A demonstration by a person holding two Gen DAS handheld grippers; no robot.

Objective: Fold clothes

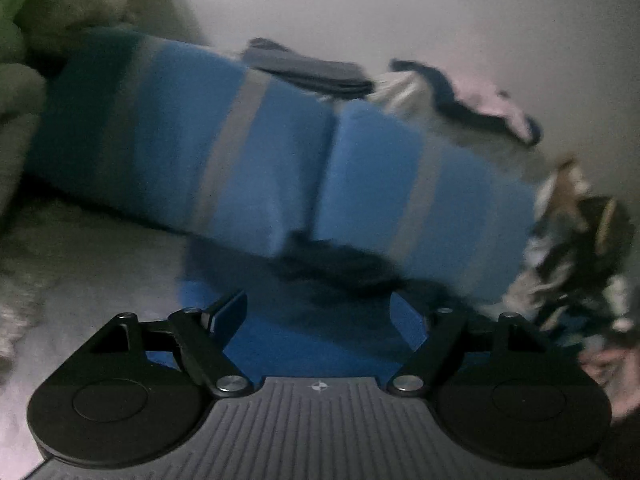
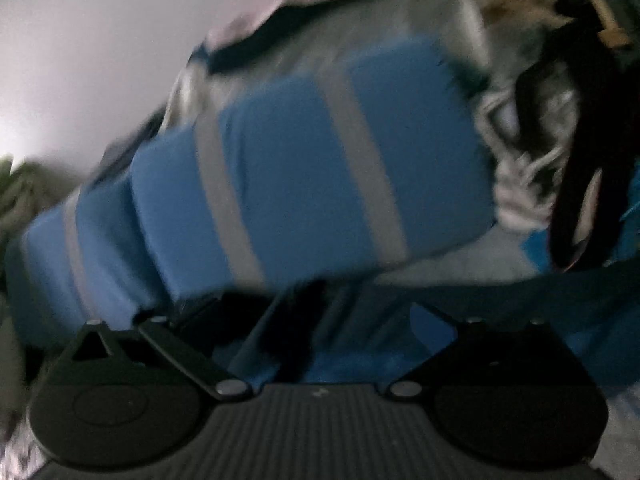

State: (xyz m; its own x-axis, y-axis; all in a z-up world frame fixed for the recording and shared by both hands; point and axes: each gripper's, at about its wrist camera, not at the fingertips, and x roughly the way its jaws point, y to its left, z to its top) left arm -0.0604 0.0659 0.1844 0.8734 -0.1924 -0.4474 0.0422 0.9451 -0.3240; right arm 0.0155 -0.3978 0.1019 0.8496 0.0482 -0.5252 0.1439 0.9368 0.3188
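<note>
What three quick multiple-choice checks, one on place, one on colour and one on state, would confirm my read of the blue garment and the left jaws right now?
1. Where does the green cloth lie in the left wrist view?
A. upper left, beyond the striped garment's far end
B. lower right
C. between the jaws

2. What colour are the narrow stripes across the blue striped garment?
A. red
B. grey
C. yellow

3. How do the left gripper's jaws stand?
A. spread apart
B. shut tight on a hanger
C. out of view

Answers: 1 A, the green cloth fills the upper left corner. 2 B, pale grey bands cross the blue fabric in both views. 3 A, a wide gap with blue fabric shows between the two fingers.
</note>
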